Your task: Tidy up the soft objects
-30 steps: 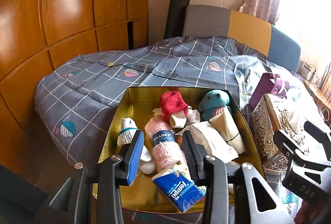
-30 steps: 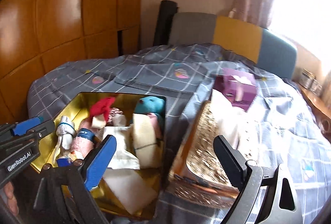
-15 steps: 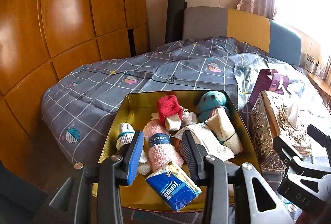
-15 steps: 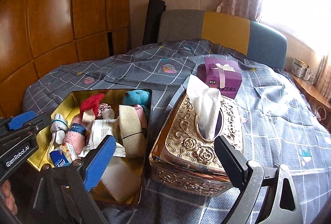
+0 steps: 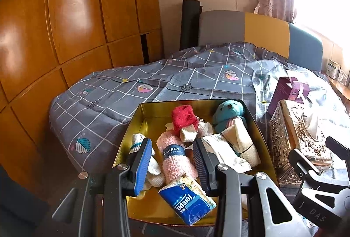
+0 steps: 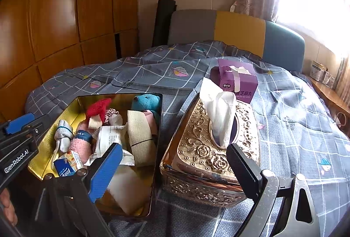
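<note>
A gold tin (image 5: pixel 140 118) (image 6: pixel 54 127) on the bed holds soft things: a pink sock roll (image 5: pixel 177 158), a red sock (image 5: pixel 183 118), a white sock (image 5: pixel 136 141), a teal plush bear (image 5: pixel 228 110) (image 6: pixel 145 102), a beige bandage roll (image 5: pixel 240 143) (image 6: pixel 140 134) and a blue tissue pack (image 5: pixel 188 202) (image 6: pixel 64 169). My left gripper (image 5: pixel 172 162) is open above the tin's near side, with the pink sock roll seen between its fingers, untouched. My right gripper (image 6: pixel 175 168) is open wide and empty, over the gap between the tin and the tissue box.
An ornate gold tissue box (image 6: pixel 210 149) (image 5: pixel 299 134) with a white tissue sticking up stands right of the tin. A purple carton (image 6: pixel 236 79) sits behind it. The grey checked quilt (image 6: pixel 153 68) covers the bed. Wooden wardrobe panels (image 5: pixel 65 29) stand at left, a headboard (image 6: pixel 236 29) behind.
Both grippers have drawn back and up a little, so the tin and the tissue box look smaller and farther off. The objects in the tin lie as before.
</note>
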